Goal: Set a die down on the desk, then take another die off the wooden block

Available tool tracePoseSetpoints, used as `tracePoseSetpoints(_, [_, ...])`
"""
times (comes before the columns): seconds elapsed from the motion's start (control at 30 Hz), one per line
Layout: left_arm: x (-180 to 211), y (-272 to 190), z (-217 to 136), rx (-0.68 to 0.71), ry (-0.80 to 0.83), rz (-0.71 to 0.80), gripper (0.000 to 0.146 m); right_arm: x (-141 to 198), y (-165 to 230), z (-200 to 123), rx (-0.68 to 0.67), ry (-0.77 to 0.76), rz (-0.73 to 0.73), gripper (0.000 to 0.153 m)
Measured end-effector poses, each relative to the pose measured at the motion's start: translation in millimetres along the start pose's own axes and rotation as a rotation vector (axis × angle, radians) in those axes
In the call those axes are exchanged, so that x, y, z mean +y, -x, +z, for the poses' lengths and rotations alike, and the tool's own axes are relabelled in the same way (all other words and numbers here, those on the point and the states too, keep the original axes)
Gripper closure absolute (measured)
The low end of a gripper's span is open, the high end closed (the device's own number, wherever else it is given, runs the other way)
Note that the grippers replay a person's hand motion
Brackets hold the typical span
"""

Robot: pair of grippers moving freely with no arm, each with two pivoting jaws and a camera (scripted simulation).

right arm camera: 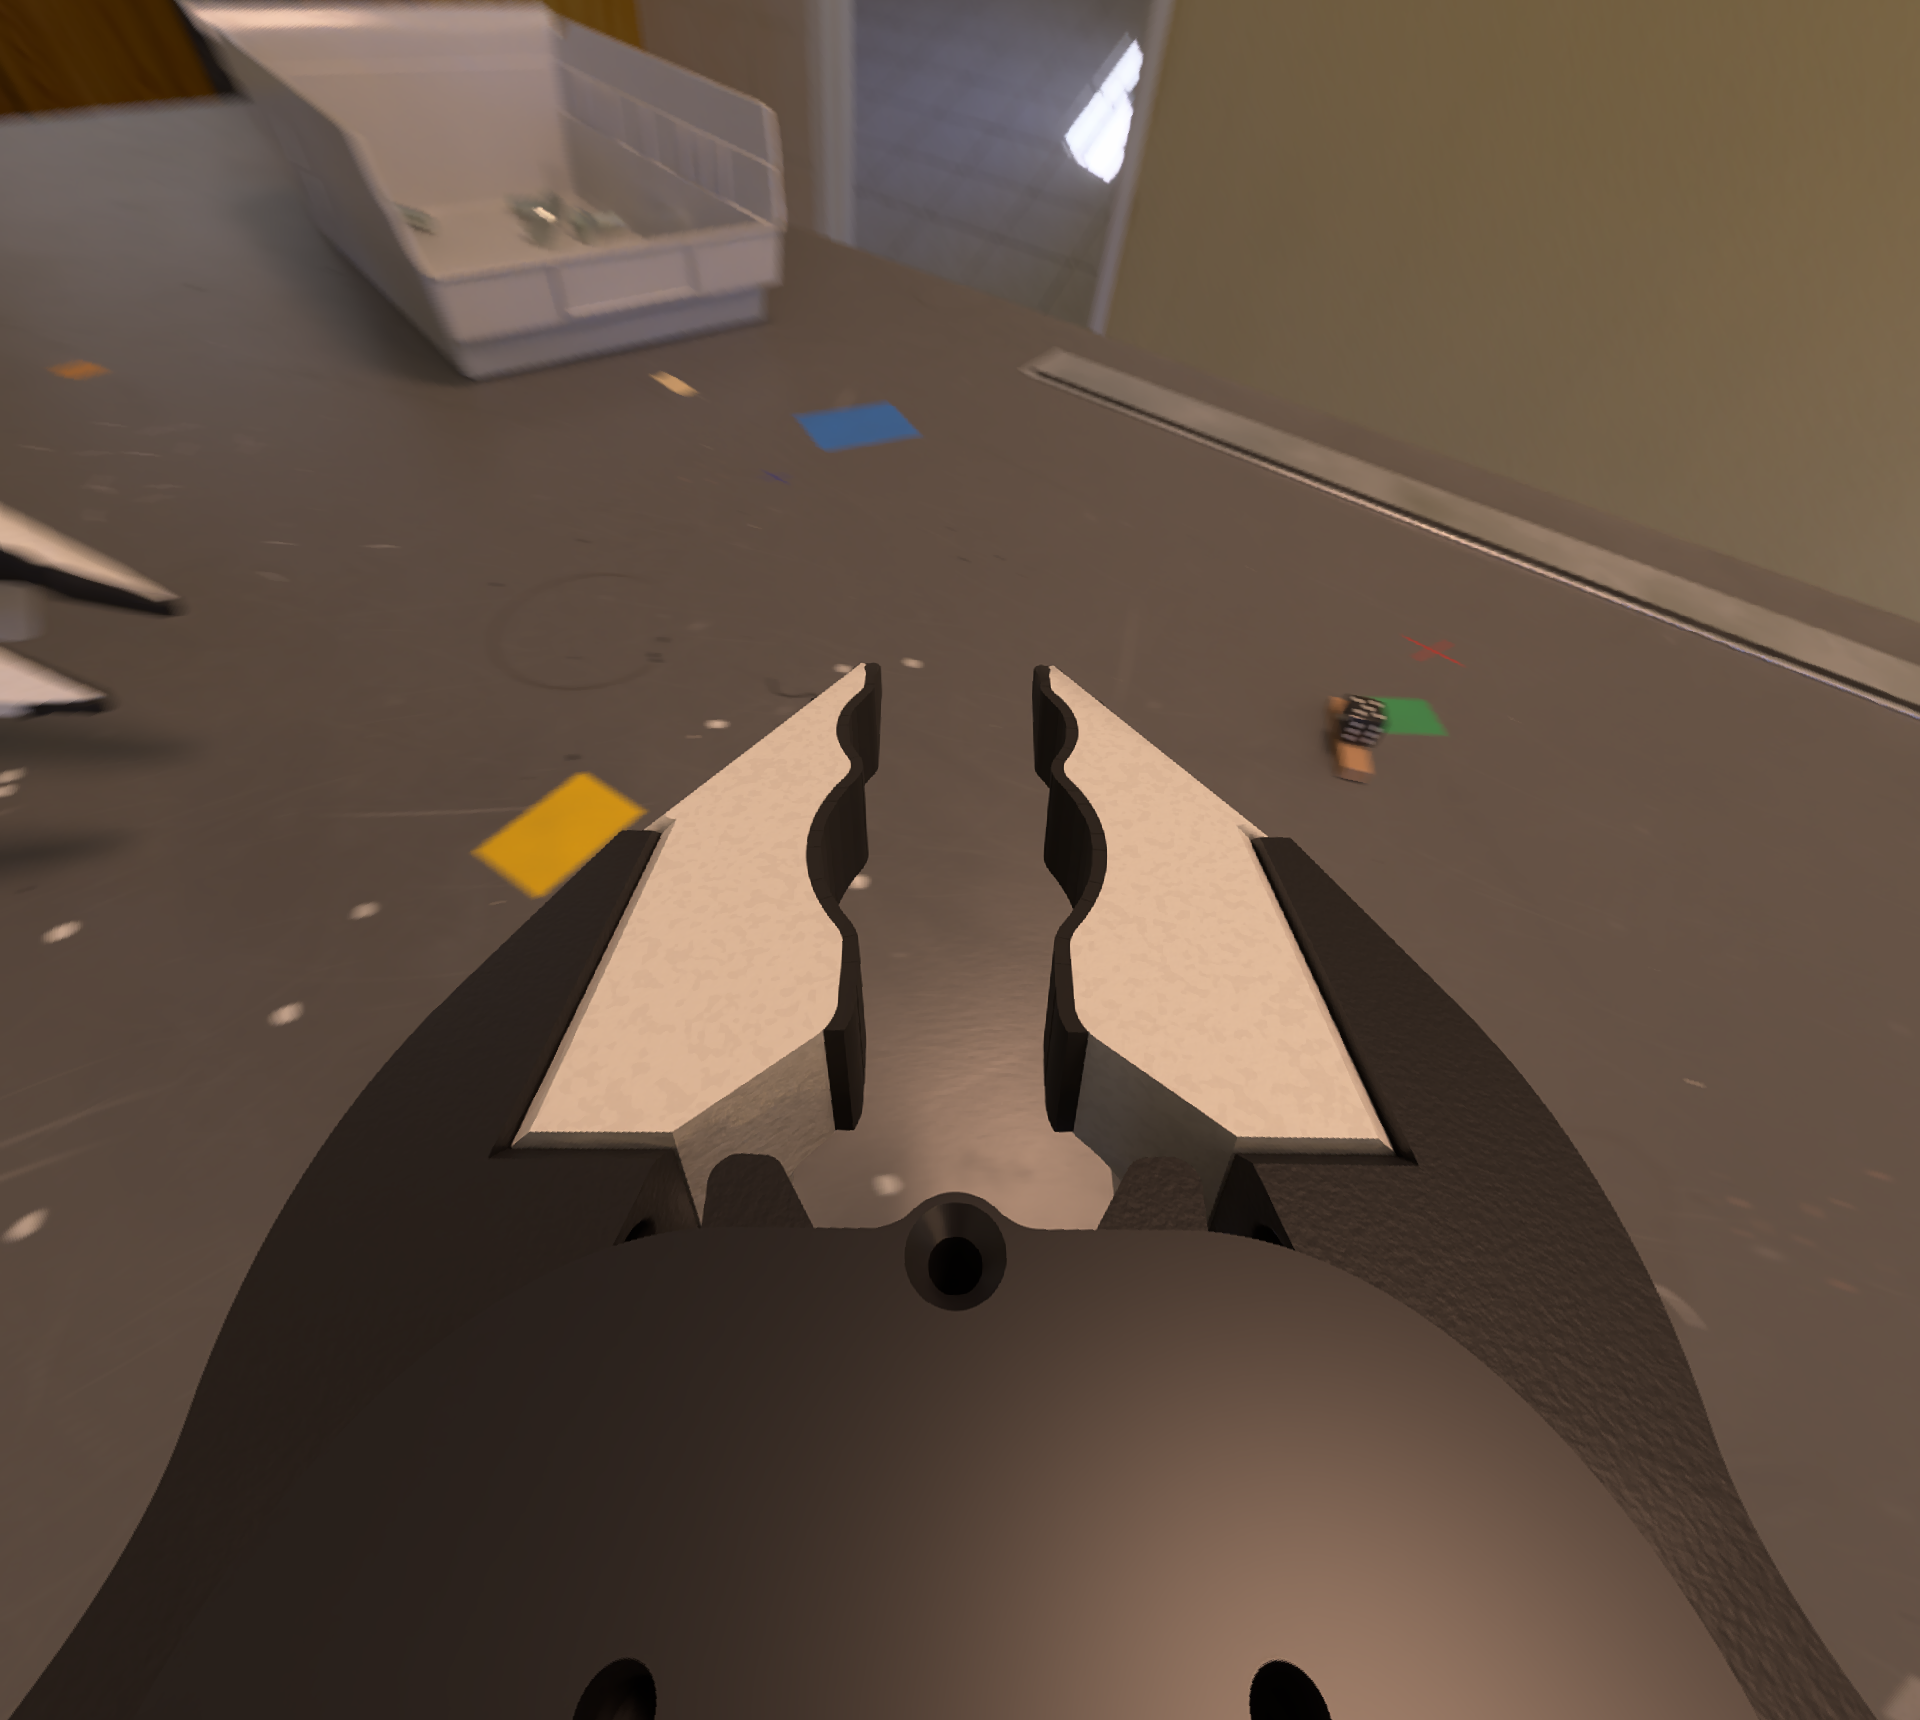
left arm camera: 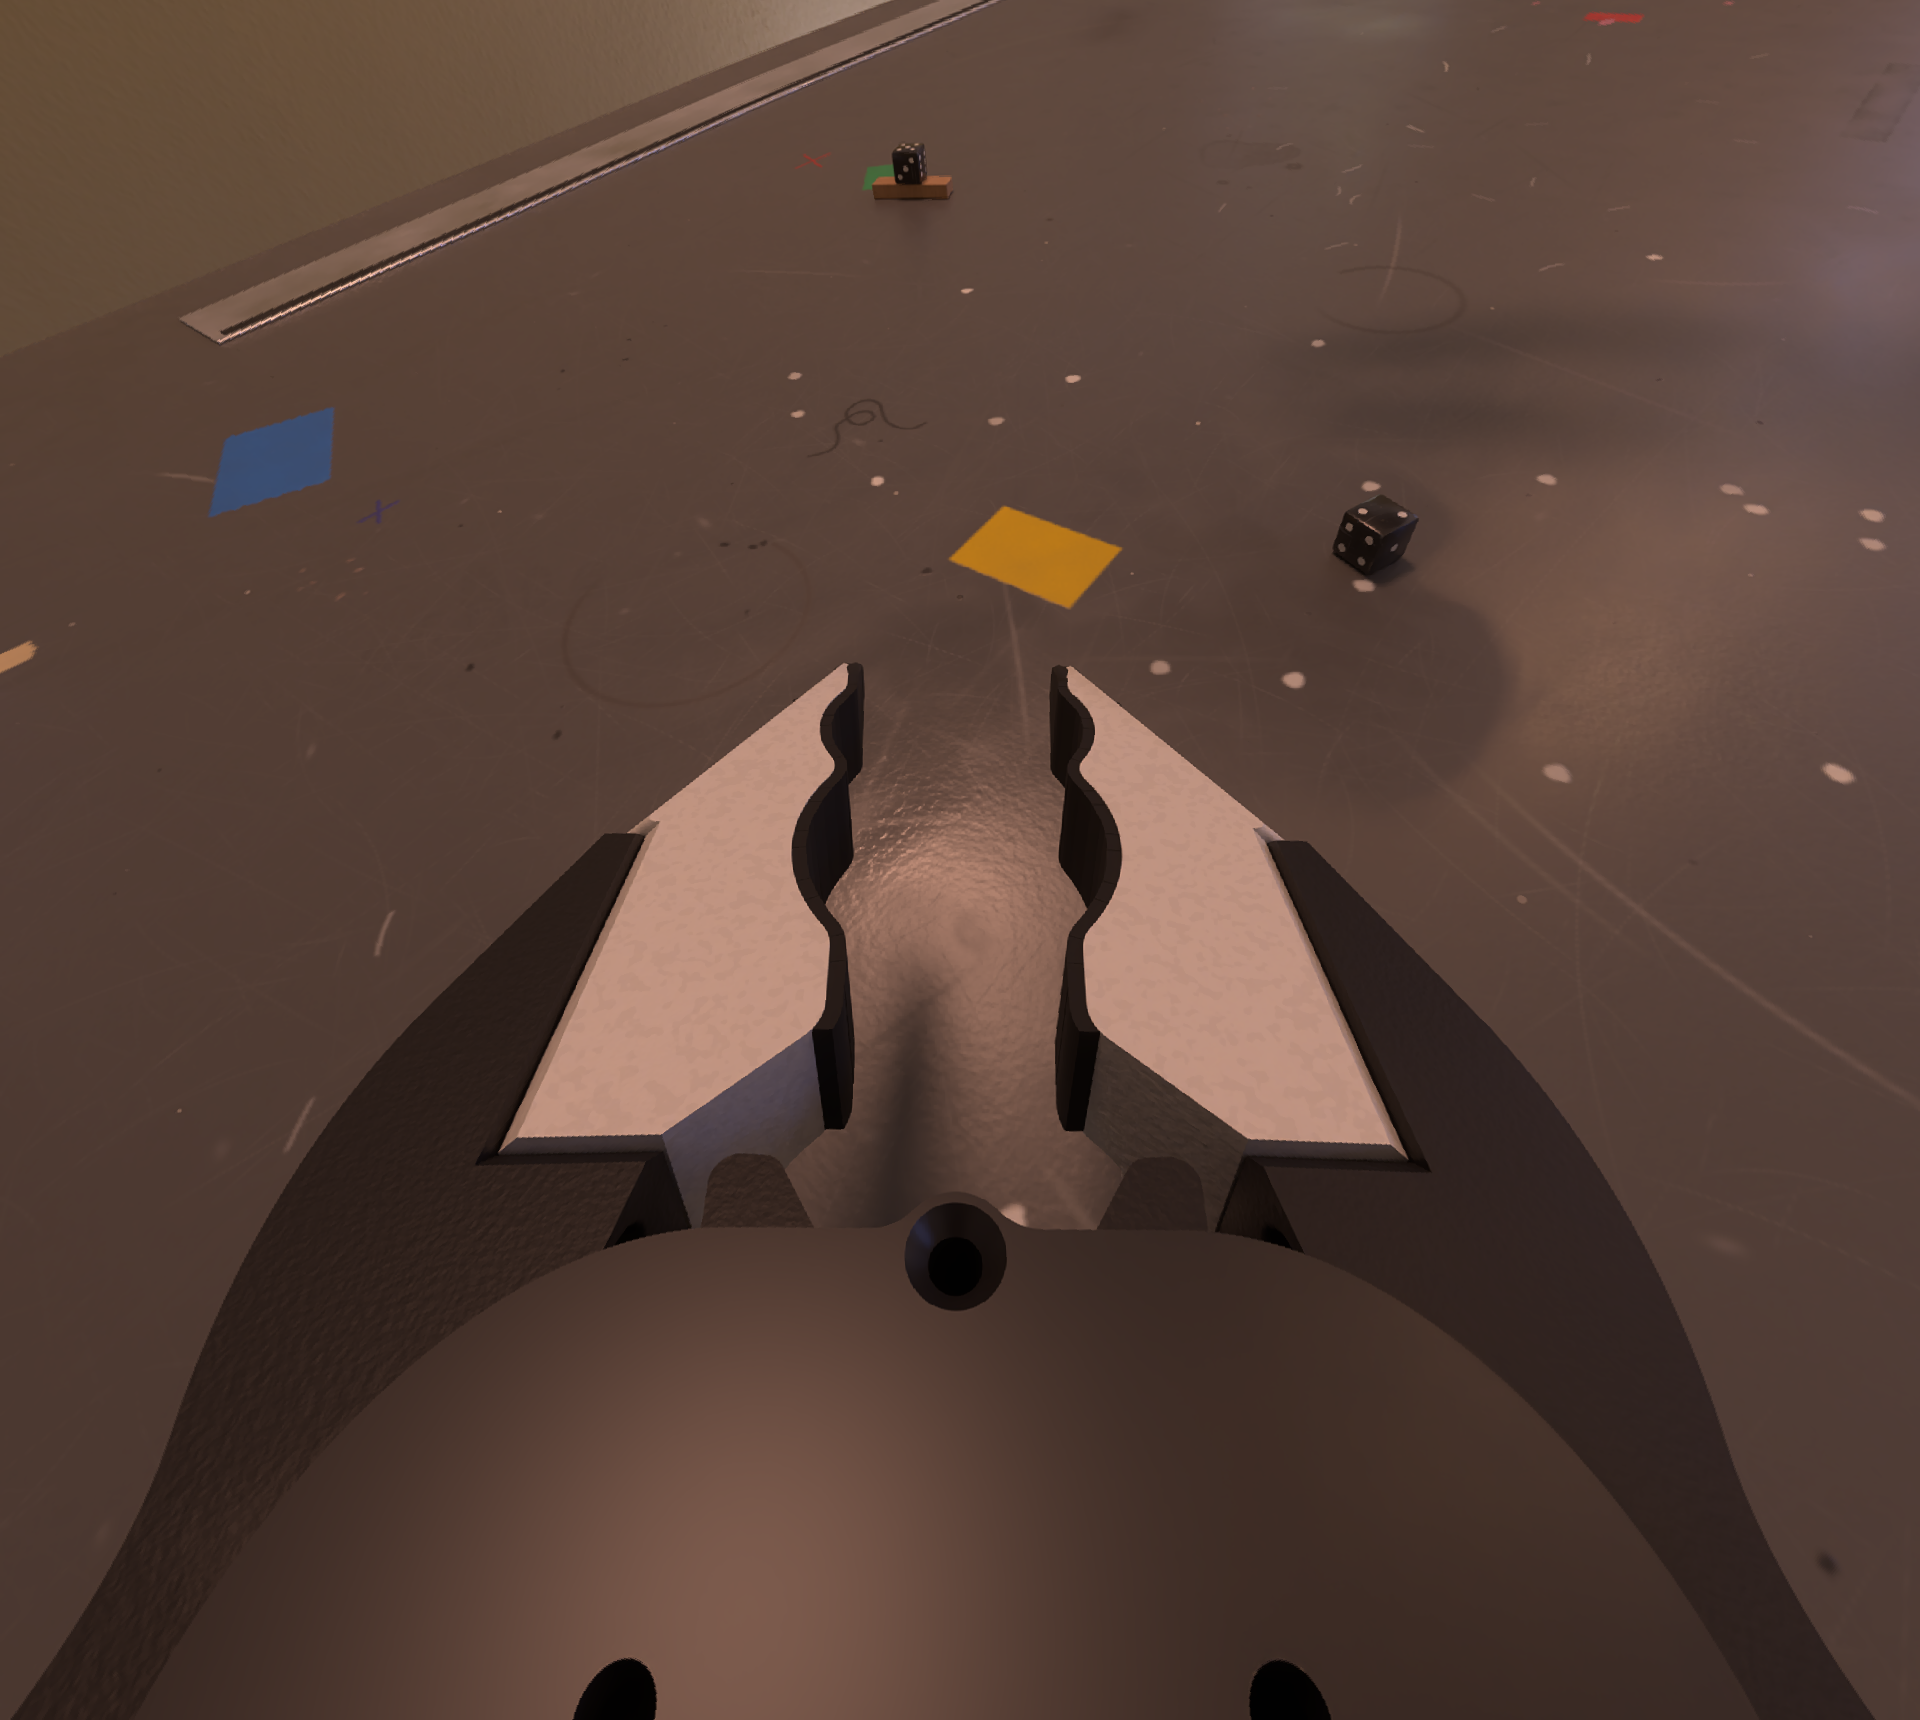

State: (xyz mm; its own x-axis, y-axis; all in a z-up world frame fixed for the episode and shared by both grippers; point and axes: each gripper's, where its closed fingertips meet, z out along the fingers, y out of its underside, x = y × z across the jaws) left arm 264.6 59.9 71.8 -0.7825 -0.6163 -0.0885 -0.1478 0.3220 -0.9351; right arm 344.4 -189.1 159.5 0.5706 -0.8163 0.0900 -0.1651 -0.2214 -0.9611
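Observation:
A black die (left arm camera: 1374, 534) lies on the grey desk (left arm camera: 1195, 236), ahead and to the right of my left gripper (left arm camera: 956, 668), which is open and empty. A second black die (left arm camera: 909, 163) stands on a small wooden block (left arm camera: 912, 189) far ahead by a green patch. In the right wrist view that die (right arm camera: 1363, 718) on the block (right arm camera: 1353, 761) is blurred, ahead and to the right of my right gripper (right arm camera: 956, 668), which is open and empty. The left gripper's fingers (right arm camera: 83, 579) show at the left edge there.
A yellow patch (left arm camera: 1036, 554) and a blue patch (left arm camera: 273, 461) are on the desk. A metal strip (left arm camera: 613, 153) runs along the far edge by the wall. A white parts bin (right arm camera: 499, 184) stands at the far left in the right wrist view.

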Motion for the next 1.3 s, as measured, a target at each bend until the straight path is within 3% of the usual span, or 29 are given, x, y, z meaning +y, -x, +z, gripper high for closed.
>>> tracePoseSetpoints(0.13, [0,-1,1,0.001,0.001,0.009,0.110,1,-73,36,0.109,0.232,0.017,0.121])
tracePoseSetpoints(0.3, [0,-3,-1,0.004,-0.002,0.014,0.110,39,-145,101,0.172,0.439,0.140,0.128])
tracePoseSetpoints(0.5, [1,-1,-1,0.004,0.002,0.005,0.110,96,-172,155,0.125,0.603,0.195,0.131])
tracePoseSetpoints(0.7, [0,2,-1,0.007,-0.002,-0.019,0.110,114,-182,175,0.104,0.652,0.232,0.131])
tracePoseSetpoints(1.03, [0,2,-2,0.006,-0.007,-0.021,0.110,112,-185,169,0.114,0.701,0.140,0.137])
tracePoseSetpoints(1.17, [-1,2,-2,0.011,-0.009,-0.019,0.110,47,-171,137,0.111,0.562,0.008,0.137])
tracePoseSetpoints(1.3, [-1,2,-1,0.014,-0.008,-0.027,0.108,-17,-89,81,-0.053,0.372,-0.197,0.137])
